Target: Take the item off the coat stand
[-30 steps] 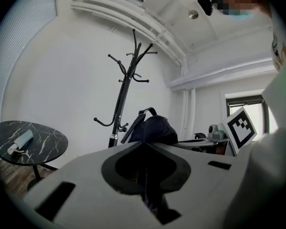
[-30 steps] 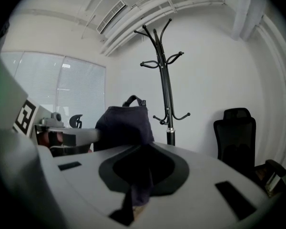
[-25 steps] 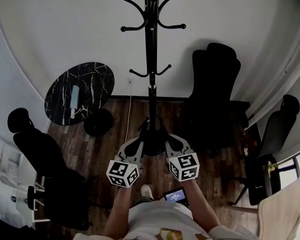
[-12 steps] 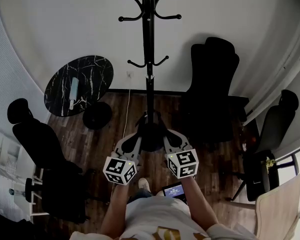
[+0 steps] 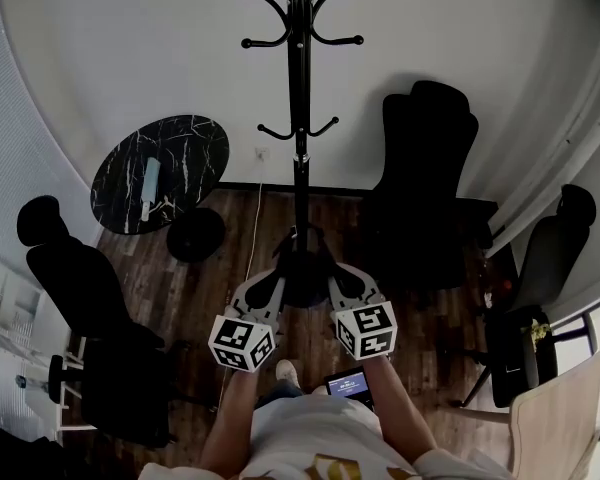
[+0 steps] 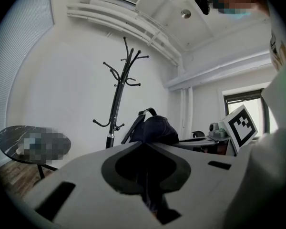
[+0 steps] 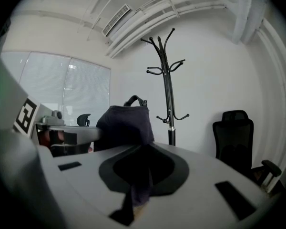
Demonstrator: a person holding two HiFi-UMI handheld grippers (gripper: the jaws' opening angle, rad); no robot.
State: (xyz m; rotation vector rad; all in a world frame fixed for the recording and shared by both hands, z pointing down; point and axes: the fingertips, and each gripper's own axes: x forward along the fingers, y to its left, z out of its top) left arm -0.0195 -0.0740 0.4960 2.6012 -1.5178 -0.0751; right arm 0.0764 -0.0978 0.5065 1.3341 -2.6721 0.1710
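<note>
One black coat stand [image 5: 298,118] rises at the floor's far edge, and one round marble-topped table [image 5: 185,148] near the left edge carries one pale object [image 5: 148,190]. There are three black office chairs: one at the left edge [image 5: 72,283], one at the far edge right of the stand [image 5: 430,158] and one at the right edge [image 5: 562,243]. One pale wooden chair [image 5: 558,423] is in the near right corner, and there are also one dark bag [image 5: 302,273] and two grippers, left [image 5: 272,284] and right [image 5: 336,280].
</note>
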